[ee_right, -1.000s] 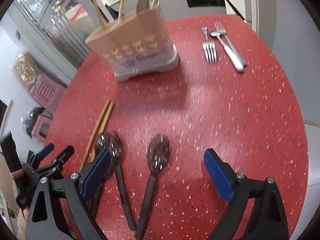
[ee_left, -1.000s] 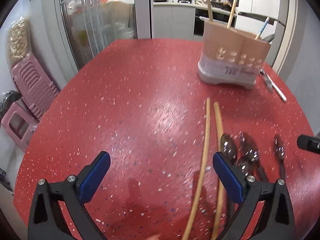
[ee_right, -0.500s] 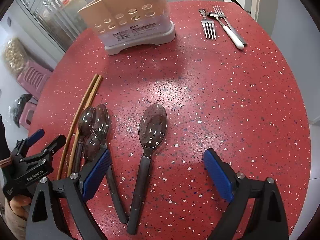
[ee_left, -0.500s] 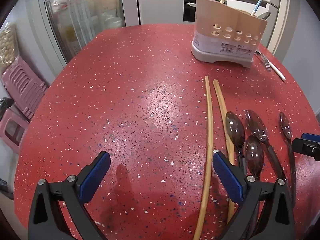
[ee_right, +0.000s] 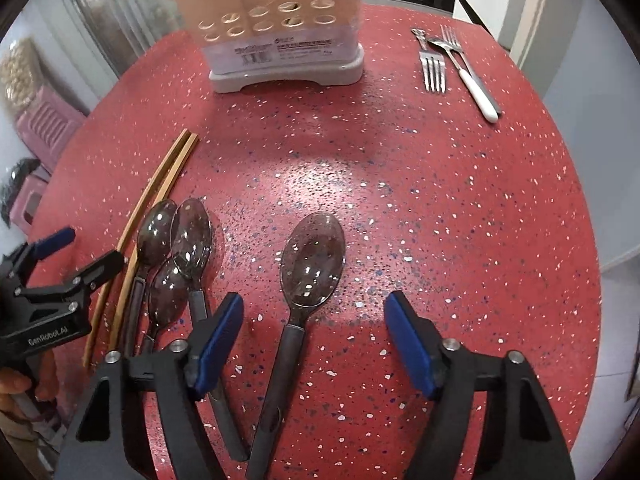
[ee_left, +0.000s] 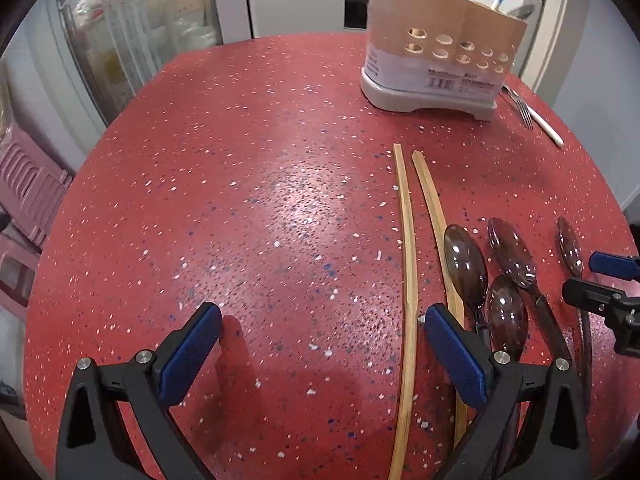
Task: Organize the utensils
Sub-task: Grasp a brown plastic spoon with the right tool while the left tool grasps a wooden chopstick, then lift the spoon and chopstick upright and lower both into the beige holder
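Desk (ee_left: 248, 208): round, red speckled top, carrying all items listed.

Utensil holder (ee_right: 280, 36): tan upper body with rows of round holes, grey base, upright at the far side of the desk. Handles stand up out of it in the left wrist view; what they belong to is hard to tell.

Chopsticks (ee_left: 408, 240): two wooden sticks lying almost parallel, near ends spreading slightly, between the desk centre and the spoons.

Clustered spoons (ee_right: 176, 248): three dark translucent spoons, bowls overlapping, just beside the chopsticks.

Single spoon (ee_right: 312, 260): same dark translucent kind, lying apart from the cluster with its bowl toward the holder; its handle runs back between the right tool's fingers.

Forks (ee_right: 434, 68): metal, to the right of the holder, beside a white-handled utensil (ee_right: 478, 92).

Left tool (ee_left: 320, 340): released, blue pads wide apart, grasping nothing, low over the desk; its right pad sits just over the near part of the chopsticks.

Right tool (ee_right: 314, 334): released, pads spread on either side of the single spoon's neck, not touching it.
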Demonstrator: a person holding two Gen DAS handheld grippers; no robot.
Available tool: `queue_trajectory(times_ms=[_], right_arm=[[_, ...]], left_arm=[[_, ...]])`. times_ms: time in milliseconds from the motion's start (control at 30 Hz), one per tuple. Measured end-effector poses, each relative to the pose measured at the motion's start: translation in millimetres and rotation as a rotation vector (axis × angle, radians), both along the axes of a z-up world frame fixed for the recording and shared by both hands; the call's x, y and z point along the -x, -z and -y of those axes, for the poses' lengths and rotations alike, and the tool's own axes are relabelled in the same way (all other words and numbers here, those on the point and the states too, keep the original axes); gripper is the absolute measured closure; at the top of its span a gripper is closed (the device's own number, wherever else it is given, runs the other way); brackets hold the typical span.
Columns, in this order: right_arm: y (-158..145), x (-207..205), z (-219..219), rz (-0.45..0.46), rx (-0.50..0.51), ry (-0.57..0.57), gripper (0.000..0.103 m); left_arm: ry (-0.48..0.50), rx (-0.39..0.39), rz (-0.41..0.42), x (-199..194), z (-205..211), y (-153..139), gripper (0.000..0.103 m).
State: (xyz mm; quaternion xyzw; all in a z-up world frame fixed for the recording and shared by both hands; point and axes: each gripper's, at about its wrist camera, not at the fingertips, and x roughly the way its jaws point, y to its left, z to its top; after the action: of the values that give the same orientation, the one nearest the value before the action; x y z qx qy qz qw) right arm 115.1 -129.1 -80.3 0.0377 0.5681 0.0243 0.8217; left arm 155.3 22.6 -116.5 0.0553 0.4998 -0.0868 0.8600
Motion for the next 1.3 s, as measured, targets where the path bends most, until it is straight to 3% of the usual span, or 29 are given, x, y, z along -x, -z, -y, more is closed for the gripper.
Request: queue_trajectory(times_ms=[133, 367, 533, 567, 633, 800, 867, 900, 933, 1000, 1200, 1300], right_arm=[[2.3, 1.7, -10.9, 0.002, 0.074, -0.042, 0.032], [2.1, 1.2, -11.3, 0.002, 0.081, -0.072, 0.039], [0.3, 2.4, -11.2, -0.002, 0.088, -0.103, 0.047], [0.1, 2.8, -11.2, -0.001, 0.082, -0.111, 0.050], [-1.8, 2.7, -11.4, 0.002, 0.082, -0.131, 0.069], [-1.6, 0.7, -13.6, 0.001, 0.070, -0.162, 0.090], [-1.5, 0.6, -13.1, 0.003, 0.062, -0.166, 0.091], [-1.6, 0.9, -12.2, 0.005, 0.055, -0.167, 0.091], [-1.9, 1.4, -10.7, 0.007, 0.044, -0.167, 0.091], [-1.6, 1.3, -6.9, 0.008, 0.022, -0.163, 0.091], [-2.7, 2.7, 7.3, 0.020, -0.061, -0.142, 0.091], [-9.7, 4.4, 14.9, 0.052, -0.112, -0.130, 0.091]], left_arm=[[0.032, -0.007, 0.000, -7.7, 9.0, 0.1, 0.000], [0.074, 0.018, -0.030, -24.5, 17.3, -2.1, 0.000], [0.144, -0.013, -0.058, -29.7, 36.5, -9.0, 0.013], [0.158, -0.026, -0.066, -32.0, 41.0, -10.0, 0.013], [0.176, -0.041, -0.082, -34.6, 46.4, -11.3, 0.015], [0.216, -0.033, -0.139, -37.6, 56.2, -14.0, 0.026], [0.237, -0.036, -0.155, -37.7, 60.2, -14.9, 0.032], [0.246, -0.035, -0.160, -36.5, 61.0, -15.4, 0.040], [0.263, -0.033, -0.161, -34.7, 63.6, -16.8, 0.057], [0.278, -0.037, -0.163, -31.6, 67.7, -17.6, 0.073], [0.233, 0.001, -0.095, -13.7, 58.9, -21.8, 0.074], [0.186, 0.042, -0.013, 0.1, 49.0, -34.0, 0.074]])
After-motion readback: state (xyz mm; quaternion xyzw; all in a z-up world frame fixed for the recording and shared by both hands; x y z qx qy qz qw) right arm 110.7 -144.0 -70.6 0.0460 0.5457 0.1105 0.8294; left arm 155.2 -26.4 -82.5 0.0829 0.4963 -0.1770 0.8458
